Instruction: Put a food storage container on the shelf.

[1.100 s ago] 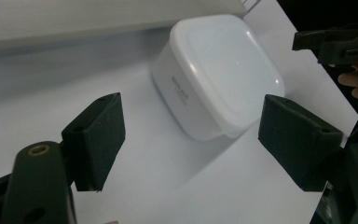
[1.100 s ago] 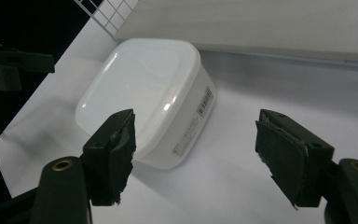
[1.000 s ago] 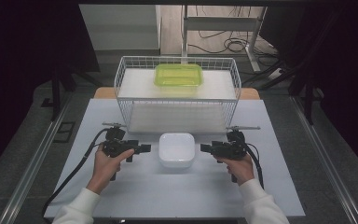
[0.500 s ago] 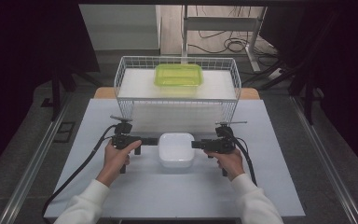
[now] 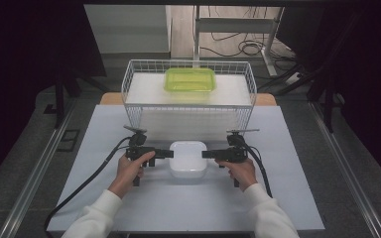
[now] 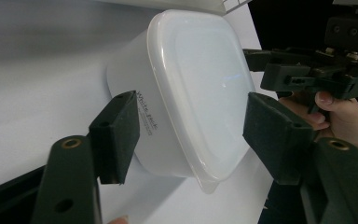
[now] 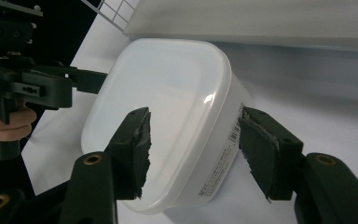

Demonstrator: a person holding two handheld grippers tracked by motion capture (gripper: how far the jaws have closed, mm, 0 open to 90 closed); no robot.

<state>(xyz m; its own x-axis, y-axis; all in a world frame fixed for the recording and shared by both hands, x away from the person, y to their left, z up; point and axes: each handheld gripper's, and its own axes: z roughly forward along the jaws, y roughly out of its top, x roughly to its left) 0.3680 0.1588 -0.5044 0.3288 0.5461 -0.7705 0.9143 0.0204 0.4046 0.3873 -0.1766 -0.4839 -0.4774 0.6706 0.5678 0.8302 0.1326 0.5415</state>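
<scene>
Two grippers flank our white box [image 5: 188, 158] on the table [image 5: 278, 198] — left gripper [image 5: 167, 154] and right gripper [image 5: 207, 154] both straddle its edges, jaws just closing, pads not yet gripping.

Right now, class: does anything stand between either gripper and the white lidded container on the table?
Nothing visible does. The left gripper and right gripper each straddle one end of the white container, jaws just closing, no pad seen pressing yet. The wire basket stands behind it, apart.
</scene>
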